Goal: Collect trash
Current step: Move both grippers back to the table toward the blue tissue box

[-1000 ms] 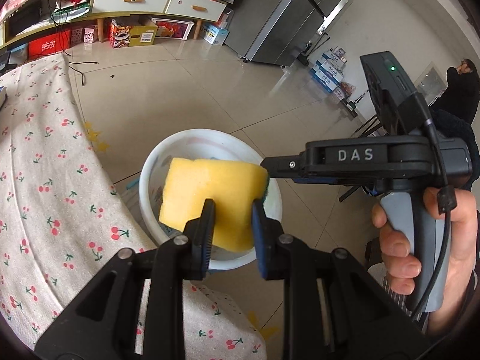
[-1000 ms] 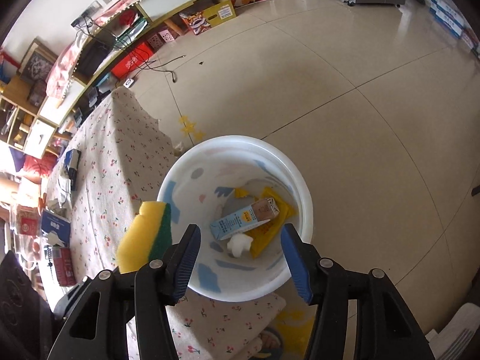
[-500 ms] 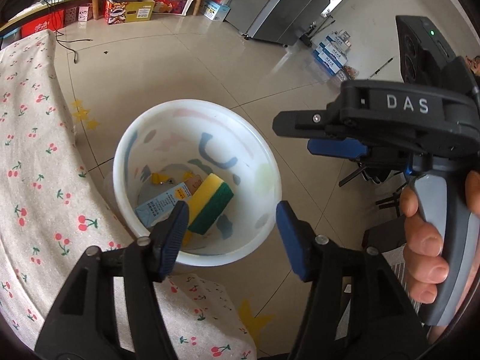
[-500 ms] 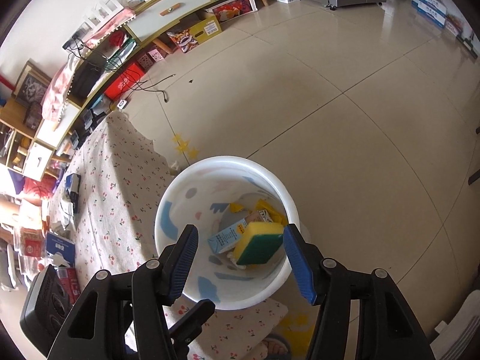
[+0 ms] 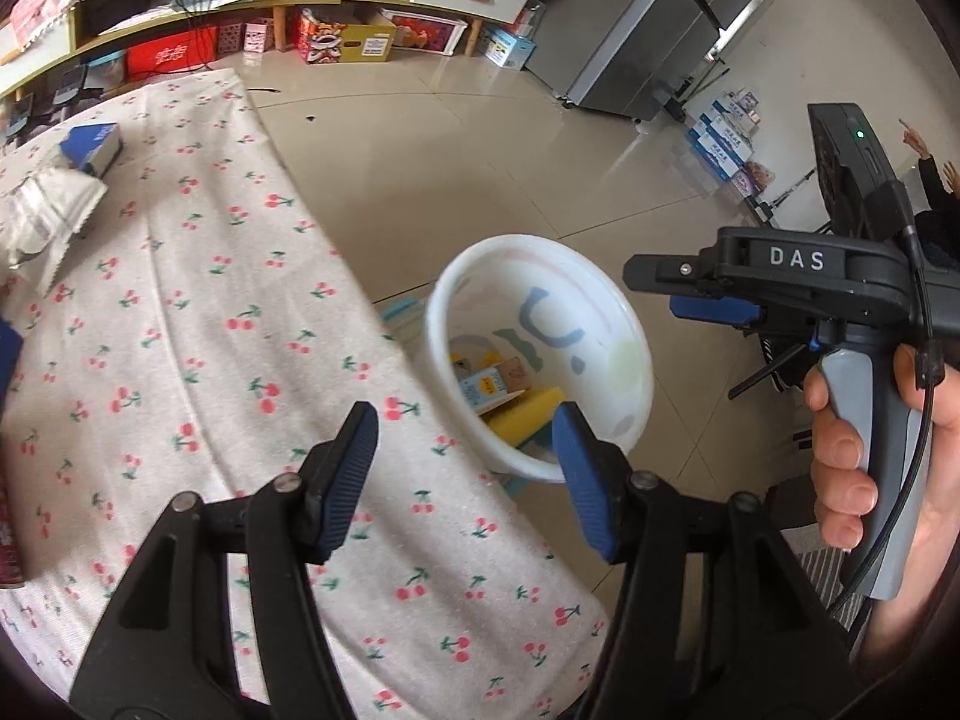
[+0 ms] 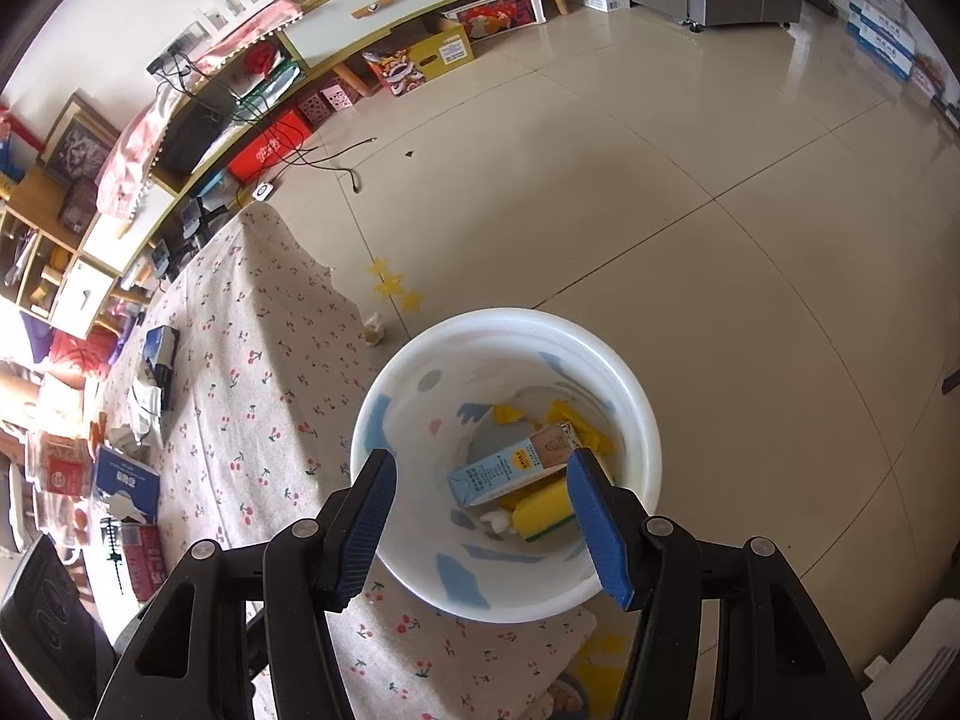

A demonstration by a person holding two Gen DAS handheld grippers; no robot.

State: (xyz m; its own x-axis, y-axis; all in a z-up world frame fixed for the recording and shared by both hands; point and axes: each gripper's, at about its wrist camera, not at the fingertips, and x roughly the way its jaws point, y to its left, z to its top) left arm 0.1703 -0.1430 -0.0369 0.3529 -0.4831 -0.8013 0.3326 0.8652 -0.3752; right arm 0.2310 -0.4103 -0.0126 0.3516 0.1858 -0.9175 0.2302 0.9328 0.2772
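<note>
Left gripper: jaws apart, just been opening, with nothing between the pads. Beneath them, the edge of a desk under a white cloth printed with red cherries. Just past the tip of the jaw on the picture's right, a round white plastic bucket with pastel blotches on the tiled floor, close against the desk. Down inside it, a yellow sponge block with a green scouring side, lying free beside a light-blue drink carton.

Right gripper: jaws likewise apart and empty, hanging above the bucket's mouth. Between and below them, the carton; close under the right-side jaw, the sponge; farther beyond the tips, a crumpled yellow wrapper. Seen from the left wrist, a hand wrapped round the right gripper's grey handle.
</note>
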